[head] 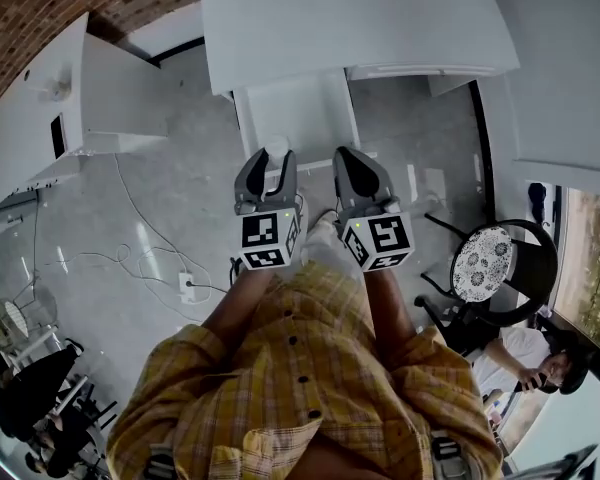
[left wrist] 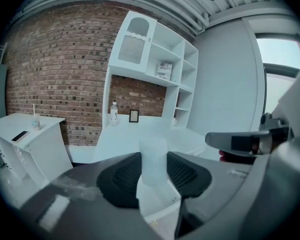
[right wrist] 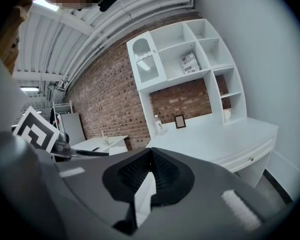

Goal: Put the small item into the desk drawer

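**Left gripper** [head: 270,168]: grey body with black ribbed pads [left wrist: 120,176]. It is held out in front of a person in a yellow checked shirt [head: 300,378]. The jaws stand wide but are clamped on the task's thing, one pad against each side of it.

**Small item** [left wrist: 154,163]: a pale, whitish, upright block, translucent in look. It sits between the left gripper's pads, over the grey floor [head: 180,188] and short of the white desk [head: 350,18]. It is not in any drawer.

**Right gripper** [head: 358,163]: same make, just beside the left one. Its pads [right wrist: 165,171] meet at the tips, leaving only a thin wedge of gap below, and nothing is held.

**Desk drawer** [right wrist: 250,159]: a white curved front with a small knob under the desk top. It looks closed in the right gripper view.

**Backdrop**: a red-brown brick wall [left wrist: 55,74] and a white shelf unit [left wrist: 155,59]. A clear bottle [left wrist: 113,114] and a small dark picture frame [left wrist: 134,116] stand at the back of the desk.
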### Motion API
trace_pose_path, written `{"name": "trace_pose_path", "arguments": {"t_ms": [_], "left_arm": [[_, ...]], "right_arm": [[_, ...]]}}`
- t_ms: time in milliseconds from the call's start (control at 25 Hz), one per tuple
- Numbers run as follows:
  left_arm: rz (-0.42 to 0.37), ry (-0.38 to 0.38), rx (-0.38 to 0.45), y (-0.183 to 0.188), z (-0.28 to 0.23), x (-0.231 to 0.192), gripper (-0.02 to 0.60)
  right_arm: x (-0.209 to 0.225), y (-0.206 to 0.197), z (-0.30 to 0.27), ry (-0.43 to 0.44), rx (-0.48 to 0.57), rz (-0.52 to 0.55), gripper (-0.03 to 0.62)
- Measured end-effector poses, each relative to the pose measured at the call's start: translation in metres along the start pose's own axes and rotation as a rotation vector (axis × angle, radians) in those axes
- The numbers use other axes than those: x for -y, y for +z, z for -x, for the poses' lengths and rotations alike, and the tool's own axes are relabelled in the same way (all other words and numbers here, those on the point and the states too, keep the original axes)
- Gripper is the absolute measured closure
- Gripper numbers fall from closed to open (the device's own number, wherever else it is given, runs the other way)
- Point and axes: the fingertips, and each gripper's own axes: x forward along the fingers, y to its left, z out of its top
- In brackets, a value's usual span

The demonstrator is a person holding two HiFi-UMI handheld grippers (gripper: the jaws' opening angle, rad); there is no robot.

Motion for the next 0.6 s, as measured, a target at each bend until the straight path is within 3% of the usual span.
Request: {"name": "trace_pose_path", "arguments": {"t_ms": [600], "left_arm": [[0.064,-0.046,-0.153,-0.043,-0.064,-0.032,0.417]], "right_arm": [[0.023,-0.045,-0.052,-0.055,-0.111,-0.077,0.594]]}}
